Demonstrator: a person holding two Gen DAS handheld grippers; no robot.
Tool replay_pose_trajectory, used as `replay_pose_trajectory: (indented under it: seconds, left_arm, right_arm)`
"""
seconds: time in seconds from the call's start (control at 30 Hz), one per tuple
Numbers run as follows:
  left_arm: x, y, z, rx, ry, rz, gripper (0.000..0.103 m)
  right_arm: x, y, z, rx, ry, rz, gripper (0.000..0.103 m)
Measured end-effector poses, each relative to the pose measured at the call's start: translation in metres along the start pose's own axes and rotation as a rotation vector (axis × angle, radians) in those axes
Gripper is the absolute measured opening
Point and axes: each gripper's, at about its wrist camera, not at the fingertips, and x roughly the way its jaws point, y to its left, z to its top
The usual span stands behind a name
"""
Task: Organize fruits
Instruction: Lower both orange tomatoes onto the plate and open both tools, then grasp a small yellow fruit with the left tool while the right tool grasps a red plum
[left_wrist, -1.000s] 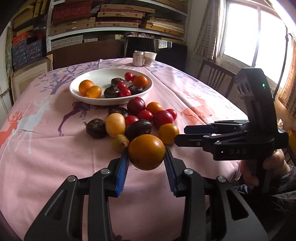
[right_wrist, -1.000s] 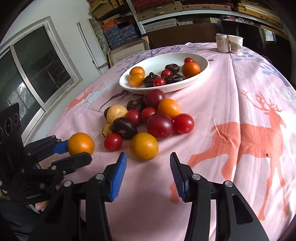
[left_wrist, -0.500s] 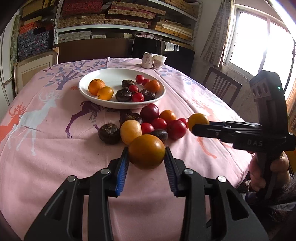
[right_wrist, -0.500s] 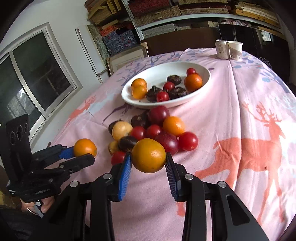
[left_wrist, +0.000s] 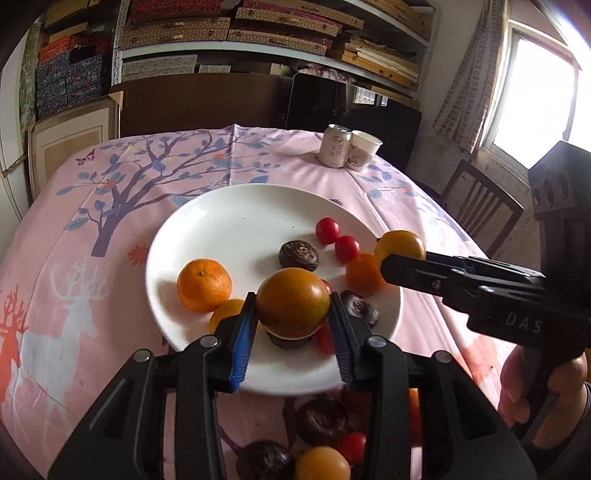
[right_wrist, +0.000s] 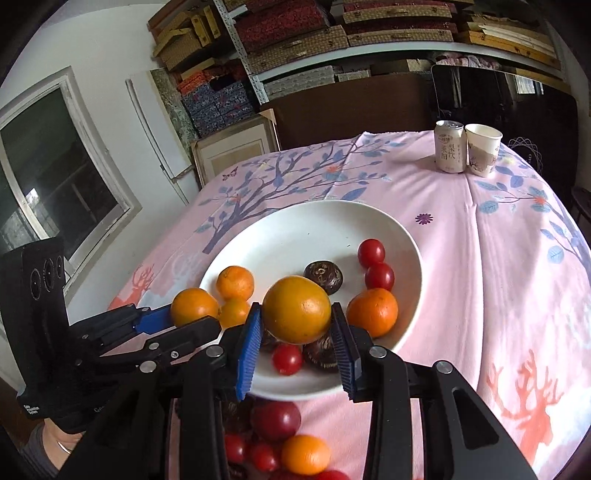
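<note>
Both grippers have swung over from the loose fruit pile to the white plate (left_wrist: 177, 236) since a second ago, and the right one, which was empty back then, now carries fruit too.

The left gripper (left_wrist: 293, 319) is clamped on a big orange (left_wrist: 293, 302), blue pads tight on both sides, hanging over the near half of the plate. The right gripper (right_wrist: 297, 330) has its own yellowish orange (right_wrist: 297, 309) between the pads; the jaws are easing open a touch, but the pads are touching the fruit. It's above the plate's near edge.

Already on the plate: a mandarin (left_wrist: 204, 285) on the left, another mandarin (right_wrist: 372, 313) on the right, two cherry tomatoes (right_wrist: 371, 252) toward the back right, and a dark wrinkly passion fruit (left_wrist: 298, 254) in the middle.

Leftover fruit sits on the pink tablecloth (right_wrist: 498, 266) just below the plate, partly hidden by the grippers. A drink can (right_wrist: 449, 146) and paper cup (right_wrist: 482, 149) stand touching at the far edge.
</note>
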Motion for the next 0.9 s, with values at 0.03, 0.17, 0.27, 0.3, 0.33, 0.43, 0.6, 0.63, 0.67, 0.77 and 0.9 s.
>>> replay_pose_trajectory:
  seconds: [0.03, 0.17, 0.27, 0.3, 0.33, 0.43, 0.6, 0.63, 0.67, 0.77, 0.9]
  left_arm:
    - [0.007, 0.004, 0.003, -0.012, 0.010, 0.005, 0.038]
    - [-0.004, 0.007, 0.001, -0.020, -0.035, 0.009, 0.063]
    - [-0.028, 0.002, -0.015, 0.007, -0.059, 0.013, 0.067]
    - [-0.036, -0.001, -0.024, 0.021, -0.056, 0.004, 0.067]
    - [-0.043, -0.004, -0.034, 0.039, -0.051, -0.003, 0.067]
    - [-0.062, -0.016, -0.073, 0.112, -0.014, -0.021, 0.067]
    - [-0.079, -0.037, -0.136, 0.183, 0.046, -0.061, 0.067]
    - [-0.080, -0.041, -0.145, 0.194, 0.050, -0.064, 0.067]
    - [-0.080, -0.046, -0.152, 0.207, 0.051, -0.058, 0.066]
    - [-0.069, -0.053, -0.162, 0.221, 0.075, -0.023, 0.049]
    - [-0.063, -0.041, -0.157, 0.152, 0.089, -0.055, 0.045]
  right_arm:
    - [0.003, -0.002, 0.001, 0.011, -0.001, -0.004, 0.039]
    - [-0.008, -0.002, -0.003, 0.011, -0.045, -0.008, 0.049]
    - [-0.026, 0.001, -0.018, -0.014, -0.058, -0.021, 0.049]
    - [-0.033, 0.001, -0.025, -0.018, -0.061, -0.020, 0.049]
    - [-0.040, 0.000, -0.034, -0.018, -0.062, -0.012, 0.049]
    - [-0.061, -0.005, -0.065, -0.002, -0.063, -0.003, 0.051]
    - [-0.079, -0.015, -0.113, 0.038, -0.080, -0.025, 0.054]
    - [-0.079, -0.017, -0.120, 0.042, -0.079, -0.026, 0.054]
    - [-0.078, -0.018, -0.127, 0.047, -0.074, -0.027, 0.054]
    - [-0.071, -0.021, -0.140, 0.065, -0.046, -0.023, 0.054]
    - [-0.071, -0.025, -0.146, 0.076, -0.056, -0.022, 0.054]
